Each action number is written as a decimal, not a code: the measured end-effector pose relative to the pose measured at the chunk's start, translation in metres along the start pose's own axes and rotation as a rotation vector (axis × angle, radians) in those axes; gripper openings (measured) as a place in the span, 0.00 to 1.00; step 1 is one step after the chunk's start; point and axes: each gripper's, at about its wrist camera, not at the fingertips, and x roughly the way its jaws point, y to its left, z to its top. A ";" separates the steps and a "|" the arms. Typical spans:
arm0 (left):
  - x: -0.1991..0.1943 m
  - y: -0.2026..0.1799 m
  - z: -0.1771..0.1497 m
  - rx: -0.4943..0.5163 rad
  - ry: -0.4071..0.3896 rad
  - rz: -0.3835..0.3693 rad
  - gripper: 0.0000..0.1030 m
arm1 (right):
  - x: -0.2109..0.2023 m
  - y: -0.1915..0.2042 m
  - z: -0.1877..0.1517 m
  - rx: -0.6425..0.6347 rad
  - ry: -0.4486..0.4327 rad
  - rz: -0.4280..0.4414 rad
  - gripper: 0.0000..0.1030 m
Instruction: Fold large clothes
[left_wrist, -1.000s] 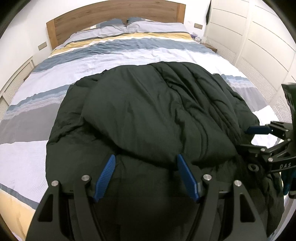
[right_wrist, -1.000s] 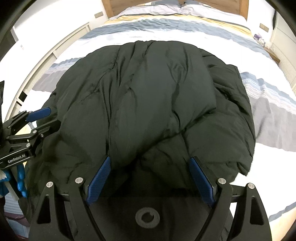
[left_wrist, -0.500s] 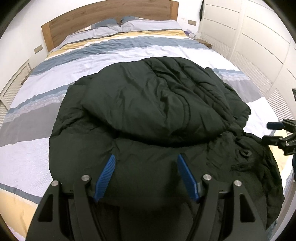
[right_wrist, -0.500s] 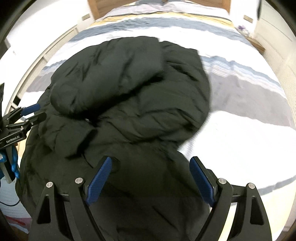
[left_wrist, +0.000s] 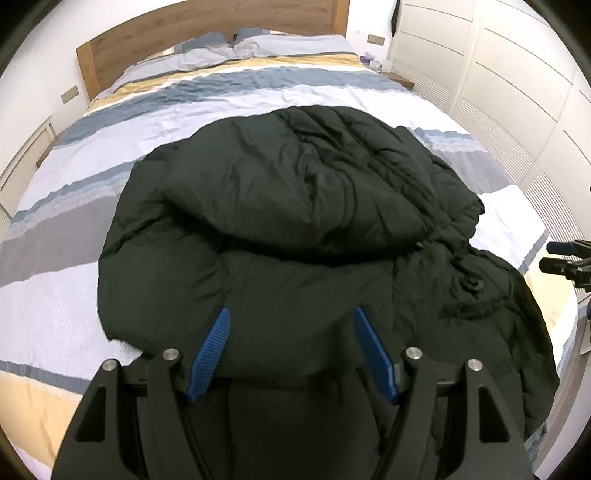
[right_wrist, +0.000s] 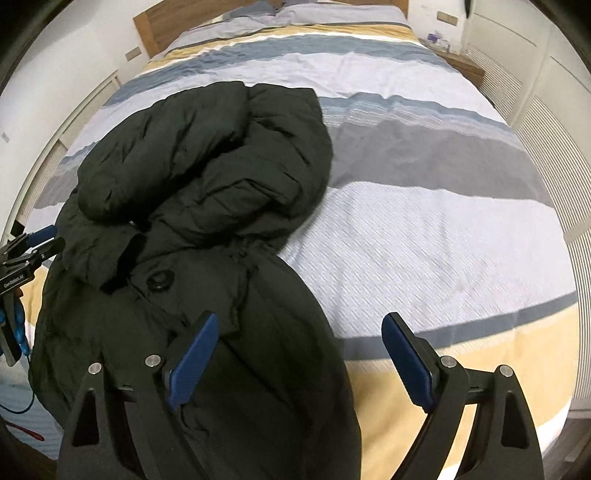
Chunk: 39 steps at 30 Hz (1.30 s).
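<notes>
**Padded coat bunched at the foot of the bed, both claws clear of it**

While it lies across the near end of the bed (left_wrist: 110, 122), the dark padded coat (left_wrist: 295, 229) is doubled over on itself, its far part folded back into a thick roll on top of the near part. From the right wrist view the coat (right_wrist: 207, 192) sits left of centre, a round snap (right_wrist: 160, 279) showing below the fold, and its near edge hangs toward the camera.

The left gripper (left_wrist: 291, 354) hovers just above the near hem, its 2 blue pads spread with nothing pinched between them. The right gripper (right_wrist: 295, 363) has just been widening; its jaws stand wide apart over the coat's right edge and the striped duvet (right_wrist: 424, 240), gripping nothing.

A wooden headboard (left_wrist: 207, 33) and pillows (left_wrist: 258, 44) lie at the far end.
</notes>
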 end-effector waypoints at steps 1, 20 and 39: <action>-0.001 0.002 -0.002 -0.001 0.009 0.003 0.66 | -0.001 -0.003 -0.002 0.006 0.003 -0.002 0.87; -0.048 0.129 -0.097 -0.279 0.146 0.081 0.74 | -0.019 -0.058 -0.081 0.168 0.145 0.090 0.89; -0.041 0.202 -0.220 -0.596 0.314 -0.095 0.74 | 0.021 -0.049 -0.125 0.227 0.291 0.163 0.89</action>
